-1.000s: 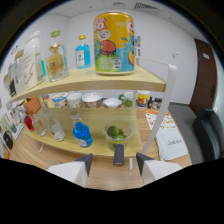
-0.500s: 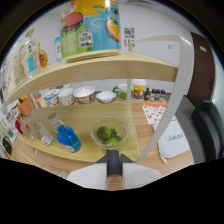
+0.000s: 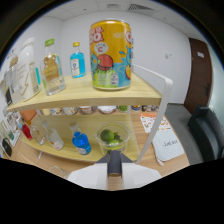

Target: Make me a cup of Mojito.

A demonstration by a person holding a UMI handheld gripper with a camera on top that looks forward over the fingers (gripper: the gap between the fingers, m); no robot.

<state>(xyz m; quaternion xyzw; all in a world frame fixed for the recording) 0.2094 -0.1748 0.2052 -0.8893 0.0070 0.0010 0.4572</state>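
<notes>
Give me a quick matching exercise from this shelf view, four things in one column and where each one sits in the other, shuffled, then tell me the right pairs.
Things:
1. Yellow can
2. Bowl of limes
3. Small blue bottle
4. Squat blue bottle

Places:
A. Lower shelf, left of the bowl of limes
B. Top shelf, at the front edge
C. Lower shelf, just ahead of the tongs
D. Top shelf, further back, left of the yellow can

Pairs: 1-B, 2-C, 3-D, 4-A
</notes>
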